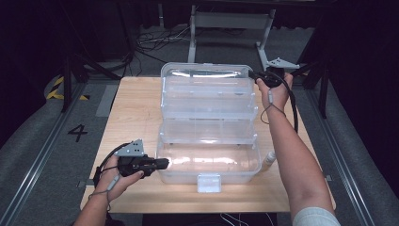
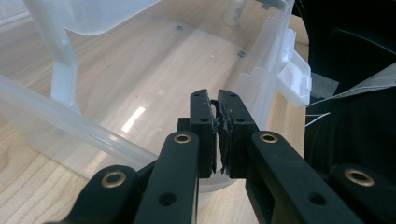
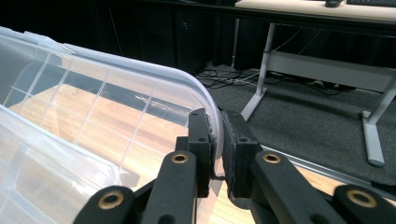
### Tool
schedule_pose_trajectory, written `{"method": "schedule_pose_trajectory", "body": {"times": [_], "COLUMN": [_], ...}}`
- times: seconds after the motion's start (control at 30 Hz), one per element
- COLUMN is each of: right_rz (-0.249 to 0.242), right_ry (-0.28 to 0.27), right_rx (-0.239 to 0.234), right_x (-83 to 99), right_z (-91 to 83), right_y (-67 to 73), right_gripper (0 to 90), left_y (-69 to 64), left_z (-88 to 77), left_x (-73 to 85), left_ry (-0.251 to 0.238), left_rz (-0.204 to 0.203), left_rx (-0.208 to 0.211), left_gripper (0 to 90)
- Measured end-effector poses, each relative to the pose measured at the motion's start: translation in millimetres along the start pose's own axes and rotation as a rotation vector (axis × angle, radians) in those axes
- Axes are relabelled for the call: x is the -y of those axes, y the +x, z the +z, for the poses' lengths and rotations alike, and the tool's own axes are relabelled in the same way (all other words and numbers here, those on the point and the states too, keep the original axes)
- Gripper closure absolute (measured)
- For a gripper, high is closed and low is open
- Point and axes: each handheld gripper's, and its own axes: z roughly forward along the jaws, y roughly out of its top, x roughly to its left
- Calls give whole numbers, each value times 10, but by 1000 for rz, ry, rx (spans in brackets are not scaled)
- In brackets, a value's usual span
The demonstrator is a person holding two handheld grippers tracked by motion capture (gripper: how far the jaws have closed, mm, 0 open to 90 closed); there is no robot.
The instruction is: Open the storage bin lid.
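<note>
Holding the clear plastic tiered toolbox (image 1: pixel 209 136) open at mid-table, I have my right gripper (image 3: pixel 217 140) pinched shut on the rim of its raised lid (image 3: pixel 140 79) — the left gripper (image 2: pixel 218 126) is closed with nothing visible between its pads, resting at the bottom bin's (image 2: pixel 159 79) left wall. Next, I judge, the lid needs a steady swing while the left braces the base.

A black "4" (image 1: pixel 77 132), seemingly on the grey floor (image 1: pixel 47 141).
</note>
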Motion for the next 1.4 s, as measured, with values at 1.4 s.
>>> {"method": "schedule_pose_trajectory", "body": {"times": [1.4], "right_rz": [33], "right_ry": [49], "right_rx": [39], "right_x": [263], "right_z": [340], "right_y": [-74], "right_gripper": [839], "left_y": [12], "left_z": [0], "left_x": [12], "left_ry": [-12], "left_rz": [-2], "left_rx": [11], "left_gripper": [850]}}
